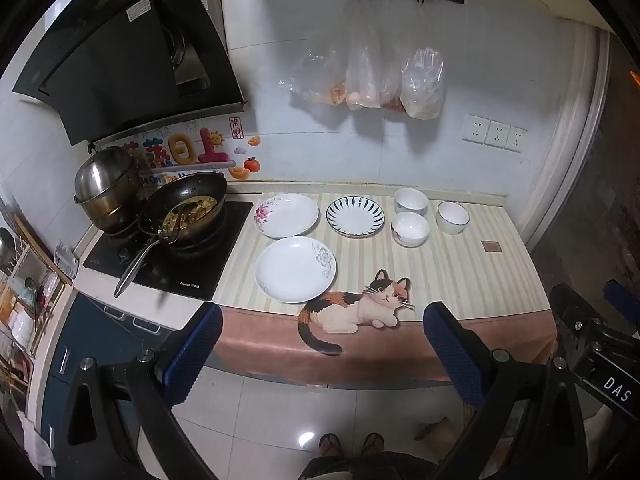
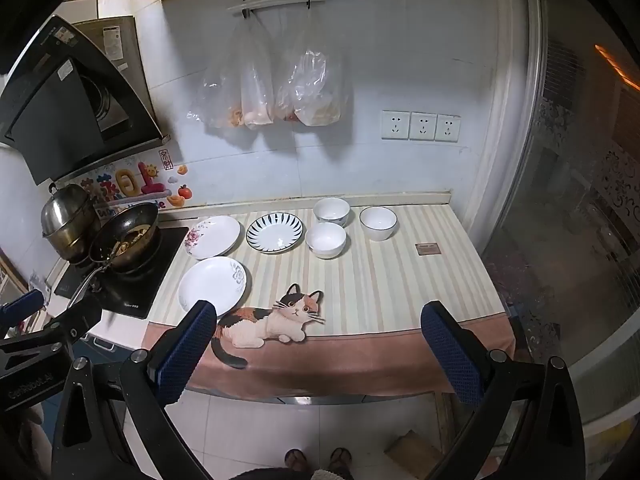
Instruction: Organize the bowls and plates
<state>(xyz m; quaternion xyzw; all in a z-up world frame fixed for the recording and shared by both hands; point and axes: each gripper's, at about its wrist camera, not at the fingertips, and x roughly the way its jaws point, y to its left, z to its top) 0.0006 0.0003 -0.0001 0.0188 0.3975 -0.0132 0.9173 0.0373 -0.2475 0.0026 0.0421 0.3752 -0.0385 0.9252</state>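
Observation:
Three plates lie on the striped counter cloth: a pink-flower plate [image 1: 286, 215] [image 2: 213, 237], a blue-striped plate [image 1: 355, 216] [image 2: 274, 232], and a grey-flower plate [image 1: 295, 269] [image 2: 212, 286] nearest the front. Three white bowls stand to their right: a back one [image 1: 411, 201] [image 2: 331, 210], a front one [image 1: 410, 229] [image 2: 325, 239], and a right one [image 1: 452, 217] [image 2: 378, 223]. My left gripper [image 1: 322, 316] and right gripper [image 2: 318, 316] are both open and empty, held back from the counter's front edge, above the floor.
A stove [image 1: 168, 260] on the left carries a wok with food [image 1: 188, 210] and a steel pot [image 1: 106, 188]. Plastic bags [image 1: 372, 80] hang on the wall. A glass door [image 2: 580, 200] bounds the right. The cat-print cloth [image 1: 360, 308] overhangs the counter edge.

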